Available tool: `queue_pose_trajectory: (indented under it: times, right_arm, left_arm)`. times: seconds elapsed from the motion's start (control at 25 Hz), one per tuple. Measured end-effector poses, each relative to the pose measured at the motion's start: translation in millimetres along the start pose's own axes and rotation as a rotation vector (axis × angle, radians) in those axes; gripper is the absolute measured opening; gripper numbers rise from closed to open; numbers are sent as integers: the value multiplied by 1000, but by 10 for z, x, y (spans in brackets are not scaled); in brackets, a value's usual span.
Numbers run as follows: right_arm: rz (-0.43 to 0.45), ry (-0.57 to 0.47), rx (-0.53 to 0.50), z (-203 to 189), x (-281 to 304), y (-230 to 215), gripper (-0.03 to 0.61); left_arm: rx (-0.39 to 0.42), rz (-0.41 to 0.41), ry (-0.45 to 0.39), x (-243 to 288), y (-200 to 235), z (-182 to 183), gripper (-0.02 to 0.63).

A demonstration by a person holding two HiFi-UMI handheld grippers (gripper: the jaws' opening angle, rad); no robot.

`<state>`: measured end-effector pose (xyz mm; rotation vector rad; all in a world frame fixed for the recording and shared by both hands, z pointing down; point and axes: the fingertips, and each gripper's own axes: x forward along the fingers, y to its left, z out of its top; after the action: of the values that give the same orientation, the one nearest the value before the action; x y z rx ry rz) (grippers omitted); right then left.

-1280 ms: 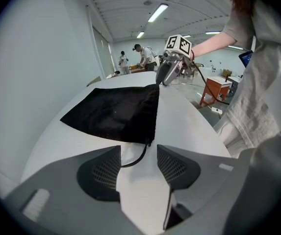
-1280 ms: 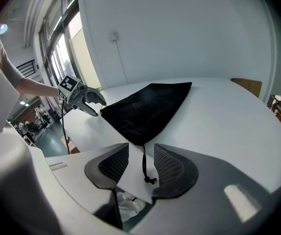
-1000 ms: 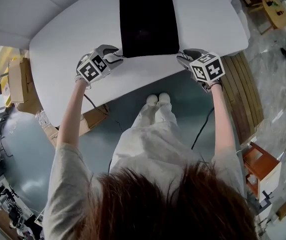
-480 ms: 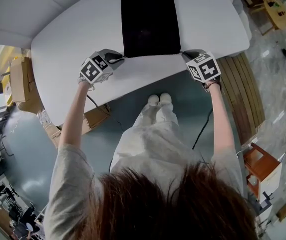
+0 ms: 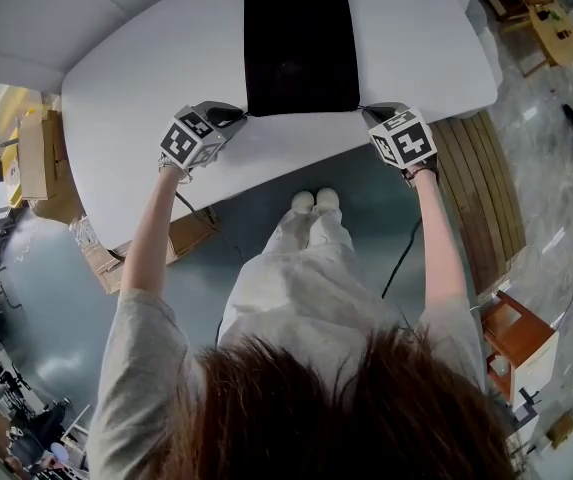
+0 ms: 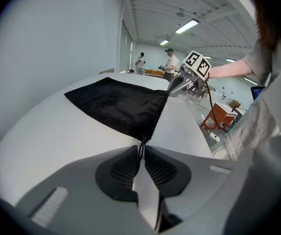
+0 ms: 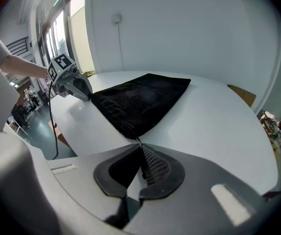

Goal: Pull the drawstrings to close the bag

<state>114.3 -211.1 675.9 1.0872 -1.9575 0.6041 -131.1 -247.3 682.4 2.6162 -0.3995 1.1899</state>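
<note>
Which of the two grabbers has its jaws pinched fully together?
The right gripper: its jaws meet on a drawstring. Left gripper: jaws closing on the other drawstring, gap showing.

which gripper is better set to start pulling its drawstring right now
Right, narrowly. The right gripper is fully shut on the right drawstring at the black bag's corner, ready to pull outward. The left gripper is closing, with the left drawstring between its fingers.
</note>
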Motion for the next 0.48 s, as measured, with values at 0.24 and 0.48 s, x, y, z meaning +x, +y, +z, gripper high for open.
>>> queue_pose_trajectory:
  times: [0.24,0.48]
  right_arm:
    - [25,15,1,-8,5,-3,12]
    - [44,19,18,-20,-3,-25,12]
  left_arm:
    - [-77,43,-29,-5,-16,-2,3]
    - [-112,95,-13,3,-20,11,2]
